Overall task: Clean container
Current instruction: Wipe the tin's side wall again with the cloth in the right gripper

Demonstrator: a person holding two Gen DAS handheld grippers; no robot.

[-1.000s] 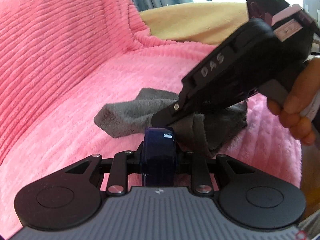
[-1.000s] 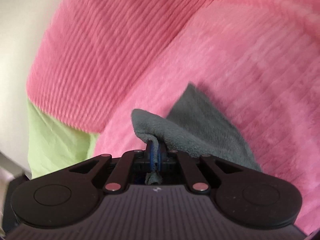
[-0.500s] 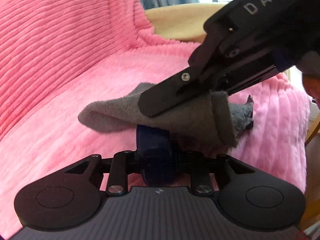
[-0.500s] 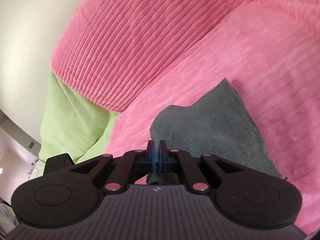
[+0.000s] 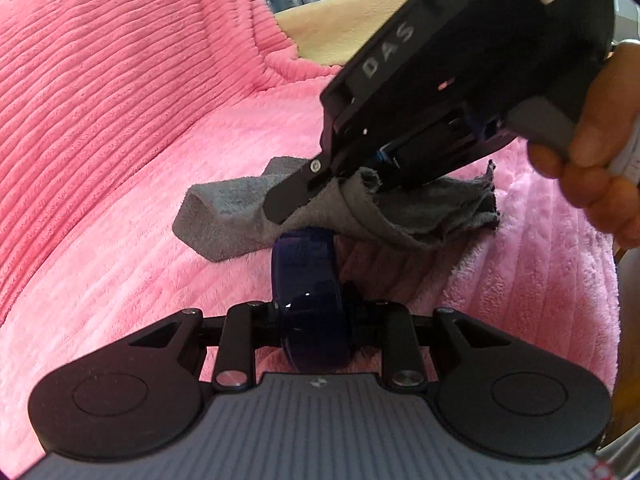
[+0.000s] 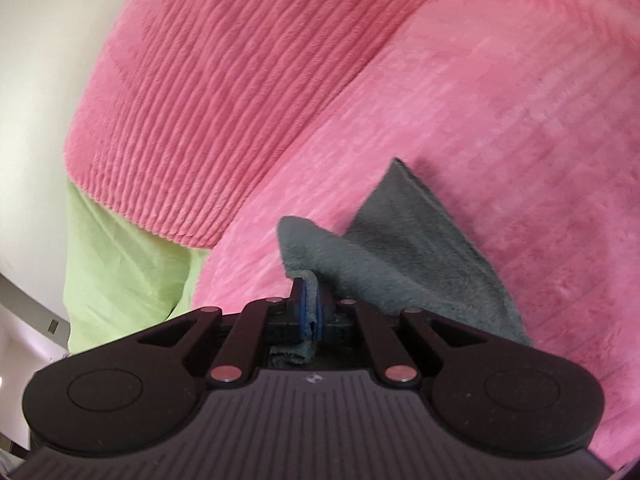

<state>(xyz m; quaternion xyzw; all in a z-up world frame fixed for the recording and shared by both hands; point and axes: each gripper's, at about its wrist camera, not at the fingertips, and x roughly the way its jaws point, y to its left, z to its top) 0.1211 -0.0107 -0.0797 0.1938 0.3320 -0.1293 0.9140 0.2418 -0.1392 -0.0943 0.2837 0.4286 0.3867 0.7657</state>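
A dark blue glossy container [image 5: 308, 300] stands edge-on in the left wrist view, and my left gripper [image 5: 309, 314] is shut on its two sides. A grey cloth [image 5: 224, 220] lies draped over the container's far rim. My right gripper [image 5: 312, 196] comes in from the upper right, shut on that cloth, and a hand [image 5: 592, 152] holds its grip. In the right wrist view the right gripper [image 6: 309, 300] pinches a fold of the grey cloth [image 6: 400, 248] between its blue pads. The container is hidden under the cloth there.
A pink ribbed blanket [image 5: 120, 120] covers the seat and backrest all around. A tan cushion [image 5: 332, 32] and dark curtains sit behind it. In the right wrist view, light green fabric [image 6: 120, 264] and a white wall [image 6: 40, 80] lie to the left.
The right gripper swung up and leftward with the cloth over the container, then came back down to the right. The cloth has shifted across the container's rim. The left gripper kept its hold.
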